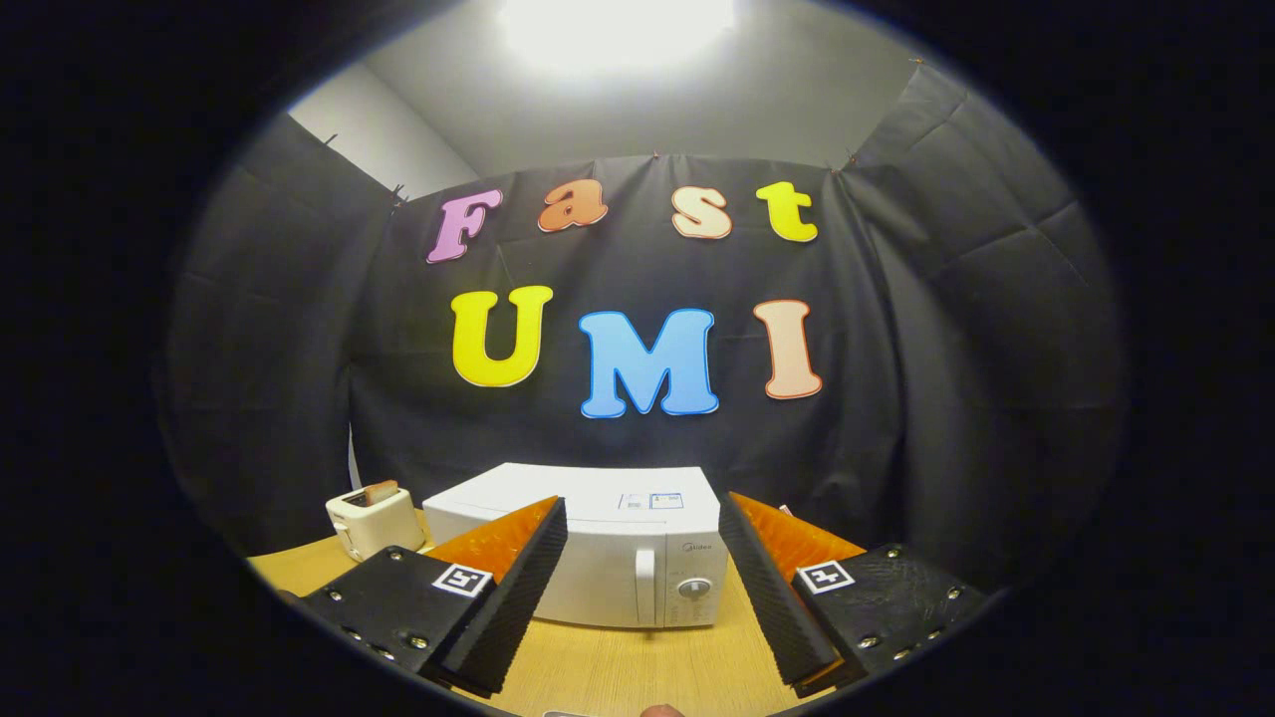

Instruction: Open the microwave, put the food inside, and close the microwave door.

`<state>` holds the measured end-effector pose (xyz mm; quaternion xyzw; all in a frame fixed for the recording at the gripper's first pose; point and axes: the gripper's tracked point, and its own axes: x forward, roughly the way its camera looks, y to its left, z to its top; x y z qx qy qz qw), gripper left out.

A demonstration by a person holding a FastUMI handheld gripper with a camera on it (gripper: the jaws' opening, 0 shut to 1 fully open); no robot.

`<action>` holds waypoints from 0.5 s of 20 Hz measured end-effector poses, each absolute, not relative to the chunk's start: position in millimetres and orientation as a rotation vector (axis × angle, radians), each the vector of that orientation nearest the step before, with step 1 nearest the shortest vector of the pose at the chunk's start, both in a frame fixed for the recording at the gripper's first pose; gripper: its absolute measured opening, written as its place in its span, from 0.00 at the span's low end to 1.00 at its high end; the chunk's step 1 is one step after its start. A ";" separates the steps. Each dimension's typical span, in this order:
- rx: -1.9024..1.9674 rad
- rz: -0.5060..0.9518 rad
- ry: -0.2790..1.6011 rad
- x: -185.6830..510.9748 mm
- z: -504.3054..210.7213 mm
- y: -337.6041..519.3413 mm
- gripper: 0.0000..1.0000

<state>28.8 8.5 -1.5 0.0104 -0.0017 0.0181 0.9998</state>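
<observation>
Jaws (642, 588) are spread wide apart and hold nothing; only air and the microwave show between the two fingers.

Everything here sits around the white microwave (608, 543), so that is the landmark. To the left of the microwave, just beside it, stands a small cream toaster (374, 520) with a slice of toast (381, 491) poking out of the top. That toast looks like the food for this job. The microwave sits in the middle, on the wooden surface (637, 667), a little way ahead of the fingers. Its door is closed. On the right part of its front is a tall white door handle (645, 588), and right of that handle is a round knob (694, 588).

I think the first step is in hand: opening the door. Nothing has been done yet.

Next, the jaws need to go forward to the handle, close on it with one finger on each side, and pull the door so it swings open. The handle is thin, so the aim must be careful, or the fingers may bump the knob.
</observation>
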 end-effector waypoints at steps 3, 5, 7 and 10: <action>0.038 0.045 0.005 45.8 -5.2 10.3 0.96; 0.045 0.048 0.011 59.5 -10.2 11.7 0.96; 0.048 0.051 0.022 73.0 -17.0 13.2 0.96; 0.033 0.071 0.049 94.4 -33.2 20.1 0.96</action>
